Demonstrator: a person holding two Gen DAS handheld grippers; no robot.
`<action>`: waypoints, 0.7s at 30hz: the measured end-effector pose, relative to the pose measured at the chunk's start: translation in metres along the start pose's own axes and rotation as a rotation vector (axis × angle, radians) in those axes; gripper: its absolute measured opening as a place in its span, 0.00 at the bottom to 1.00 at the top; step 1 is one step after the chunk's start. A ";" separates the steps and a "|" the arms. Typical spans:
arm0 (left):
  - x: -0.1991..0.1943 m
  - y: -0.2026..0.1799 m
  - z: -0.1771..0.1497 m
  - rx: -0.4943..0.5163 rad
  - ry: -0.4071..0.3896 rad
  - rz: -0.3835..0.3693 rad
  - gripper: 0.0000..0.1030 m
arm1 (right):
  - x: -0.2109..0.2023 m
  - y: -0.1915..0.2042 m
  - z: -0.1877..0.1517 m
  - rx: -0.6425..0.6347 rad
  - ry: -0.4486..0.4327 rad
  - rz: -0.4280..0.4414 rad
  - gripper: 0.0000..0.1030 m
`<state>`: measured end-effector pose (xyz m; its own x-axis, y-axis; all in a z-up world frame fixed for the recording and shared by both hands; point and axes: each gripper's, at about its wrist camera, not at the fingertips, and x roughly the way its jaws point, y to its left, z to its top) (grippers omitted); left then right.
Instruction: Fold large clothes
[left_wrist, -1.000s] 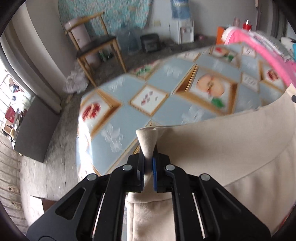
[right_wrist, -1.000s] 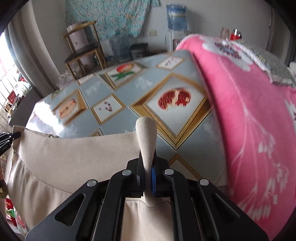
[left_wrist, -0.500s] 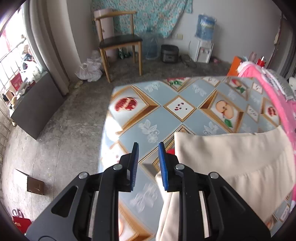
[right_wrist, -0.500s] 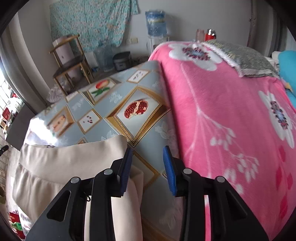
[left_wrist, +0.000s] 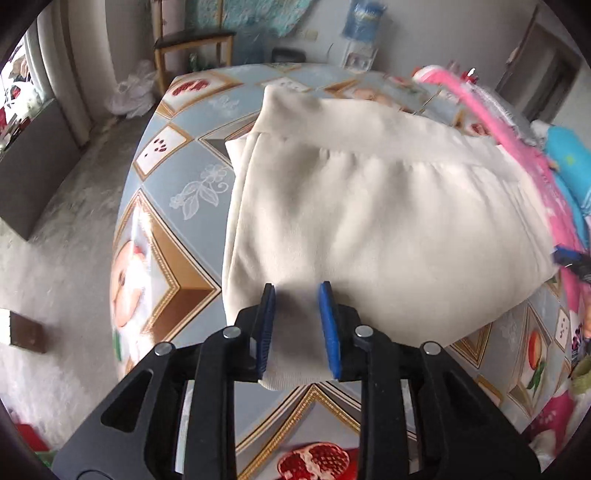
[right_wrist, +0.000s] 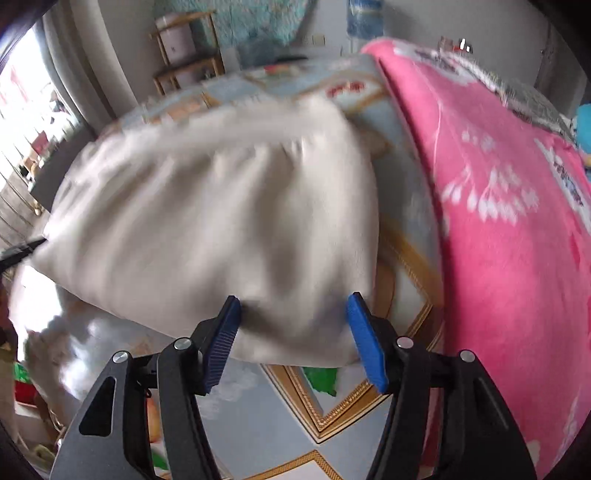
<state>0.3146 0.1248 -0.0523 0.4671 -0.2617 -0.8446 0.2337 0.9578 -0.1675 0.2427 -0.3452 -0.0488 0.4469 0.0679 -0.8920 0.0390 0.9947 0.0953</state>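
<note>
A cream garment (left_wrist: 369, 206) lies folded on the table, its ribbed waistband along the far edge; it also shows in the right wrist view (right_wrist: 221, 221), blurred. My left gripper (left_wrist: 297, 325) is open, its blue pads either side of the garment's near left corner, not clamping it. My right gripper (right_wrist: 293, 332) is open wide over the garment's near right edge. The right gripper's tip (left_wrist: 569, 258) shows at the garment's right side in the left wrist view.
The table wears a blue-and-gold fruit-print cloth (left_wrist: 173, 206). A pink floral blanket (right_wrist: 498, 221) covers the right side next to the garment. A wooden chair (left_wrist: 192, 40) and bare floor (left_wrist: 55, 229) lie beyond the table's left edge.
Both grippers let go of the waistband, opened and drew back to the near edge. The garment now lies folded over on the table.
</note>
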 end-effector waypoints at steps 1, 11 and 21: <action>-0.001 0.000 0.000 0.015 -0.004 0.007 0.24 | 0.001 -0.004 -0.001 0.024 -0.011 0.020 0.57; -0.043 -0.065 0.013 0.149 -0.108 -0.003 0.26 | -0.048 0.067 0.016 -0.036 -0.126 0.053 0.64; 0.008 -0.114 -0.011 0.246 -0.065 0.101 0.40 | 0.035 0.139 0.016 -0.175 -0.048 0.017 0.70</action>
<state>0.2823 0.0149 -0.0456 0.5508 -0.1811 -0.8148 0.3796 0.9237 0.0513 0.2776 -0.2060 -0.0596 0.4889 0.0855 -0.8682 -0.1230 0.9920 0.0285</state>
